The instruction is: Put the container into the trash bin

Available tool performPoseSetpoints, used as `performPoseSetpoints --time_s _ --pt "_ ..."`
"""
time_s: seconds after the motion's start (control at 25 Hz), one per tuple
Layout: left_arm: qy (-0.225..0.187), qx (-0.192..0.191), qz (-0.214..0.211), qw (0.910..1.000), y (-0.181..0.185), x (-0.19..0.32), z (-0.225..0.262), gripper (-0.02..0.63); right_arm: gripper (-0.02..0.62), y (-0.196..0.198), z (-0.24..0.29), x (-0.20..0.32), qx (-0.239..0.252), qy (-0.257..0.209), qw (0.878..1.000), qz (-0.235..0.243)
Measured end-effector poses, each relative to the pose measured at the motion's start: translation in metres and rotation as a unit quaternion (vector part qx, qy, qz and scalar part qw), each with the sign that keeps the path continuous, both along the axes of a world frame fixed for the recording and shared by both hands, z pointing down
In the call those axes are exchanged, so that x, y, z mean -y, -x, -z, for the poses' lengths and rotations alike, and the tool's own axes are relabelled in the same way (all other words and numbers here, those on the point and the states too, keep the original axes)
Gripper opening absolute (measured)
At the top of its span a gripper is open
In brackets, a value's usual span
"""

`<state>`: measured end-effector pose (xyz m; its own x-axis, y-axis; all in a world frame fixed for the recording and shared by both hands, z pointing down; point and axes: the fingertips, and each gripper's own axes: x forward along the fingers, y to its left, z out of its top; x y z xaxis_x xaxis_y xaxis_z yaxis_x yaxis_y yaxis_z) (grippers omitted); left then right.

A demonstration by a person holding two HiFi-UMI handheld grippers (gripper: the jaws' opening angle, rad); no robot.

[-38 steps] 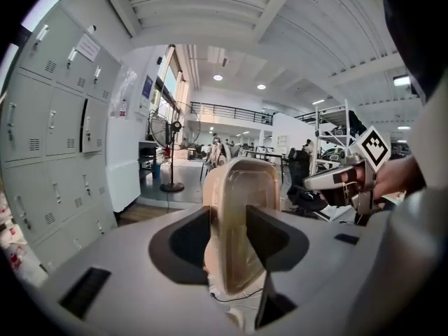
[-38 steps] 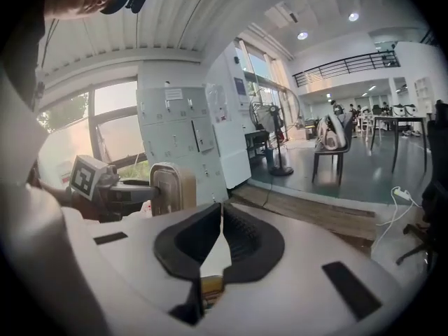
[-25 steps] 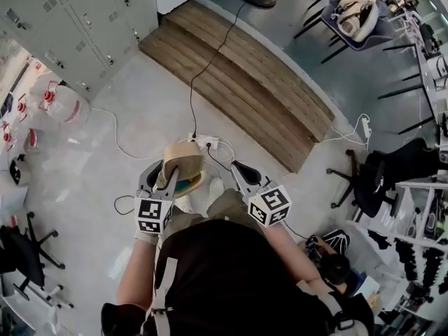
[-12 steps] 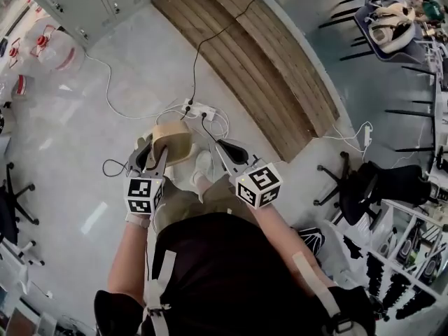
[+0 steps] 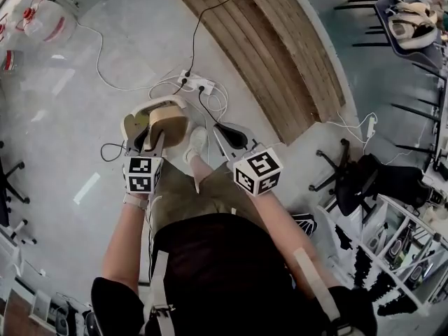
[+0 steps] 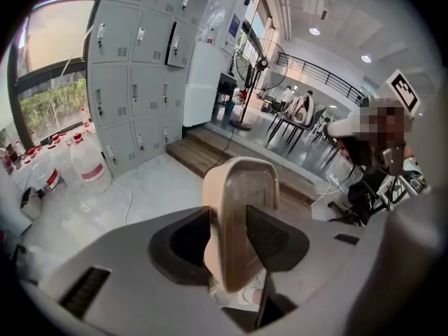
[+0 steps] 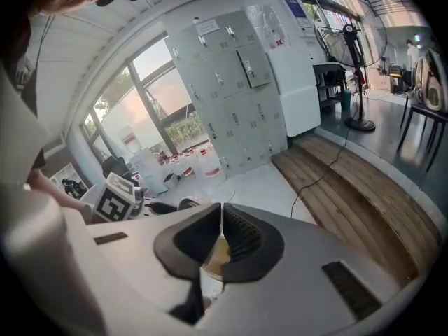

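Observation:
A tan plastic container [image 5: 168, 123] [image 6: 238, 222] stands on edge between the jaws of my left gripper [image 5: 148, 138] [image 6: 231, 242], which is shut on it and carries it at waist height above the floor. In the head view a pale rim shows beside the container on its left. My right gripper [image 5: 229, 136] [image 7: 221, 238] is level with the left one, a little to its right, with its jaws pressed together and nothing held between them. No trash bin shows in any view.
A white power strip [image 5: 194, 84] with trailing cables lies on the grey floor just ahead. A wooden platform [image 5: 280, 54] runs across beyond it. An office chair [image 5: 357, 180] and shelves [image 5: 399, 250] stand to the right, water jugs [image 5: 42, 19] and grey lockers [image 6: 133, 68] to the left.
The person has walked forward: the power strip and wooden platform have slid closer and up the head view. Both grippers keep their pose, the left still holding the container.

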<state>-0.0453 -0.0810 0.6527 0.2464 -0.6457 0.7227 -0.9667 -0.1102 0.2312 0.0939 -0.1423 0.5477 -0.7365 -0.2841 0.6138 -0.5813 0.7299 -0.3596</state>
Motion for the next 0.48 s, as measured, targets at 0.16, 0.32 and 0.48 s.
performPoseSetpoints --time_s 0.16,0.32,0.48 --pt "0.028 0.006 -0.004 0.9996 -0.008 -0.002 -0.037 0.166 0.023 -0.005 -0.019 0.004 -0.006 0.01 1.0 0.001" --pt "0.053 0.017 -0.005 0.9984 -0.012 0.002 -0.063 0.166 0.023 -0.013 -0.028 0.009 -0.012 0.019 1.0 -0.001" --pt "0.079 0.032 -0.007 0.9964 -0.011 0.004 -0.097 0.166 0.023 -0.024 -0.044 0.006 -0.023 0.029 0.999 -0.005"
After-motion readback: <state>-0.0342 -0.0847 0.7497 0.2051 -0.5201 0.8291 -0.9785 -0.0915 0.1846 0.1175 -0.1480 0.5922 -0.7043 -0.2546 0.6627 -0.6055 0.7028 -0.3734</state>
